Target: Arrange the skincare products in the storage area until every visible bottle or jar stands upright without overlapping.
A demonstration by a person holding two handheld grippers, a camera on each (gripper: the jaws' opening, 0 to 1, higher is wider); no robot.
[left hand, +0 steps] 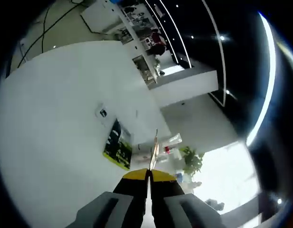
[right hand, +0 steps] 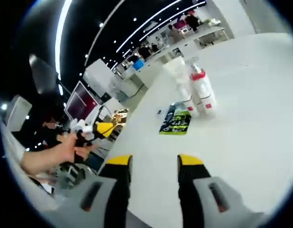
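With the right tongs (right hand: 149, 164) released and the left tongs (left hand: 147, 176) clenched empty, approach the upright bottles (right hand: 198, 92) just behind the green packet (right hand: 176, 120) on the white tabletop (right hand: 251, 142) squarely, without toppling neighbours.

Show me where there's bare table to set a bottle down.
In the right gripper view, the white table lies bare between the right gripper and the green packet, and to the right of the white bottles. It is crowded only where the bottles and packet cluster together.
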